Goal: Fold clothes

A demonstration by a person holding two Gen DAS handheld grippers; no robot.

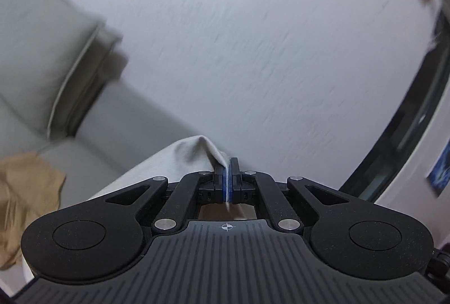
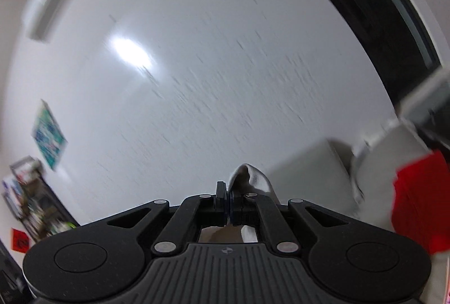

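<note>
Both grippers, left gripper [image 1: 227, 177] and right gripper [image 2: 227, 205], fingers clamped tight on pale garment [image 1: 180, 158] above the sofa [image 1: 42, 51]; thin pinch may slip, dropping a corner.

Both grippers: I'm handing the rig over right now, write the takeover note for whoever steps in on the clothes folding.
Left gripper: shut on a pinch of the light grey garment, which hangs down to its left.
Right gripper: shut on a corner of light grey cloth; whether it is the same garment cannot be told.
Both point at the white wall, above the grey sofa.
Other clothes: a tan piece lies on the sofa on the left; a red piece is at the right.
Done: cloth gripped and off the sofa. No fold visible.
Left: probably lay it flat, fold it, then the tan and red pieces.
</note>
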